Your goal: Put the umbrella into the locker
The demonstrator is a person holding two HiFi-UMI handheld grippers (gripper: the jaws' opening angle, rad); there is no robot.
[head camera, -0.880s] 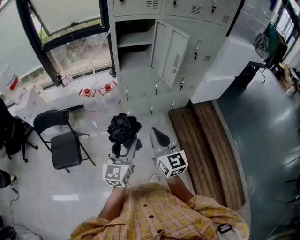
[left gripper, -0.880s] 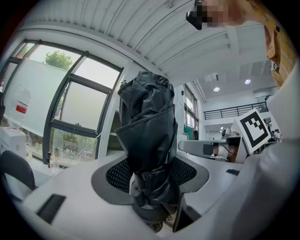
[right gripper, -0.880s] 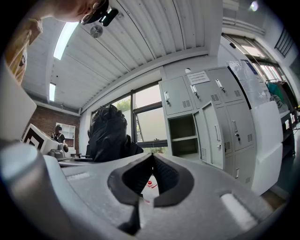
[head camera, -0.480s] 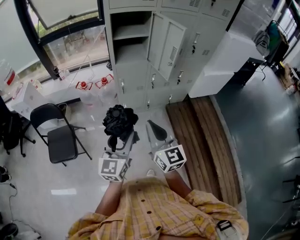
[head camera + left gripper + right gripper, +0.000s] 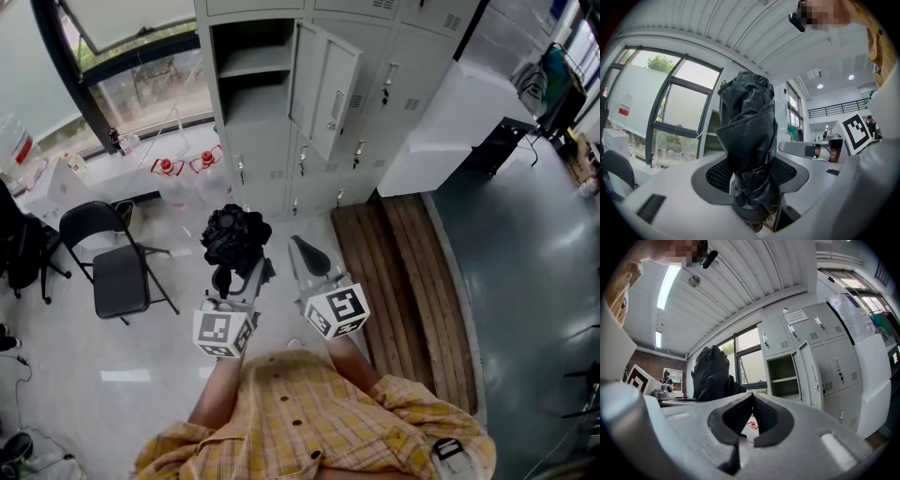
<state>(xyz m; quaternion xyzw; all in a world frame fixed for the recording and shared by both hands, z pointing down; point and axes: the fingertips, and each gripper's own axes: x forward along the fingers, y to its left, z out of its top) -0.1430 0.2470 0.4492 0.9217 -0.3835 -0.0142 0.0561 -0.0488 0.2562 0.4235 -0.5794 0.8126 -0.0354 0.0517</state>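
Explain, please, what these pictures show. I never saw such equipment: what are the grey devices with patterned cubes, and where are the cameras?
There is no robot. A person holds grey tongs in each hand; the patterned cubes are part of them. The head view comes from a camera on the person's head, looking down. The other views come from cameras riding on the tongs, looking along their jaws. The left tongs are closed on a folded black umbrella. The right tongs are shut and empty. Ahead stands a locker with one door open. A folding chair stands on the floor.
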